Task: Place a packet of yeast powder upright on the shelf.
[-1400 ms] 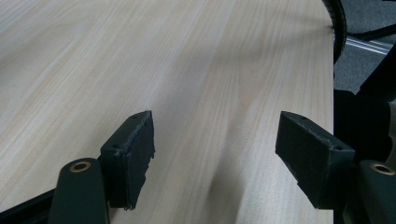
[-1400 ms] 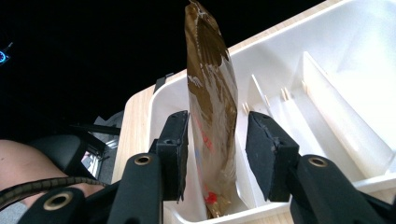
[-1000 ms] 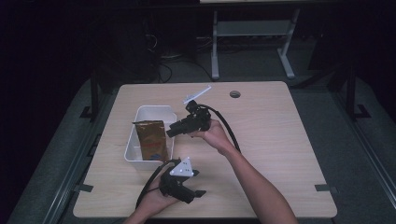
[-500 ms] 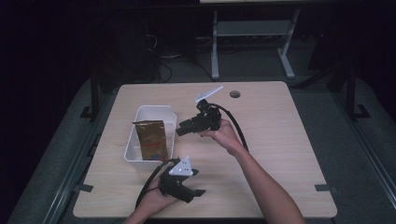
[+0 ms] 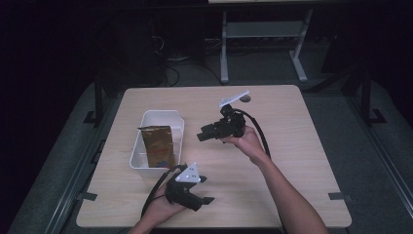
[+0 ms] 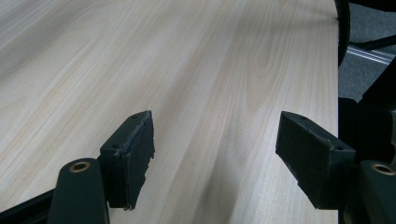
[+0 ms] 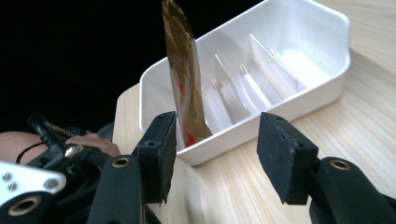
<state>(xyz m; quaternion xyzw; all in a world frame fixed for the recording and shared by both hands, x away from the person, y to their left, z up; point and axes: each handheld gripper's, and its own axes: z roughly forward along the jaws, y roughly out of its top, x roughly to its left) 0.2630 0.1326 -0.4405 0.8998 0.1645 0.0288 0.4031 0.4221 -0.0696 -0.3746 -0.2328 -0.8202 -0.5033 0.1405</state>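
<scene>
A white plastic bin (image 5: 181, 127) with smooth, glossy walls and rounded corners sits left of centre in the high view, on a pale table (image 5: 292, 122) of light wood grain. In the right gripper view its inside is split by thin white upright dividers (image 7: 261, 65) into narrow slots. A flat foil pouch (image 5: 158, 145), golden brown and crinkled, with a patch of red print low on its face, stands on end in the slot at the lower end of the bin in the high view, leaning slightly; its print is too small and blurred to read.

The right tool (image 5: 201, 134) hangs over the table just right of the bin at mid-frame, its matte black, blocky jaws pointing toward the bin. Its jaws have just been opening and stand apart with nothing between them; the pouch and bin lie beyond the pads (image 7: 161, 149). A grey three-cornered plate and a black cable ride on it.

The left tool (image 5: 207, 196) lies low at the bottom of the high view, near the table's front edge and well apart from the bin. Its jaws are spread wide over bare wood; the pads (image 6: 135, 154) look like rough, dense black foam with chipped edges.
</scene>
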